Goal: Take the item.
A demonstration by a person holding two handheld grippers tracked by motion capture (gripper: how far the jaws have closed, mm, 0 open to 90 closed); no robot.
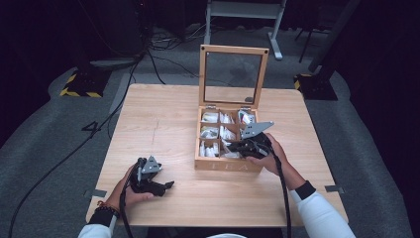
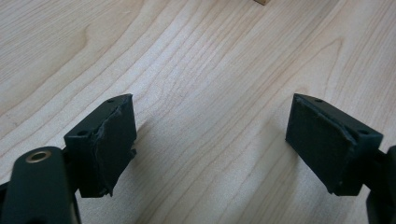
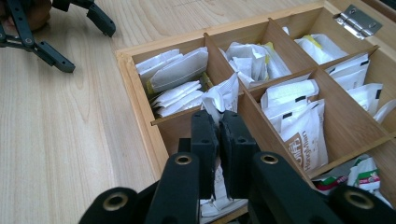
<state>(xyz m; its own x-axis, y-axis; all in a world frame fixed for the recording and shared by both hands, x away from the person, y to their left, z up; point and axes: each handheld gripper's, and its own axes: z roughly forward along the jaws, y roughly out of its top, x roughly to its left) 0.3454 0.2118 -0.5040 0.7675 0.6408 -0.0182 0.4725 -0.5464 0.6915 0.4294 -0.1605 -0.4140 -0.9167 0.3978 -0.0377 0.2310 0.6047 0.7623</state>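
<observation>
White sachet point(image 3: 219, 100) pinched in right gripper point(image 3: 219, 140), left gripper point(image 2: 210, 140) wide, empty

High view dim, soft, dark surroundings; gripper views brighter, sharp, soft shadows under fingers point(image 2: 112, 140).

The right gripper point(image 3: 218, 122) covered most of the white sachet point(image 3: 219, 95) it pinched, leaving its print unreadable. In the high view the packets in the wooden box point(image 1: 228, 163) were too small to tell apart, and both forearms ran off the near edge.
</observation>
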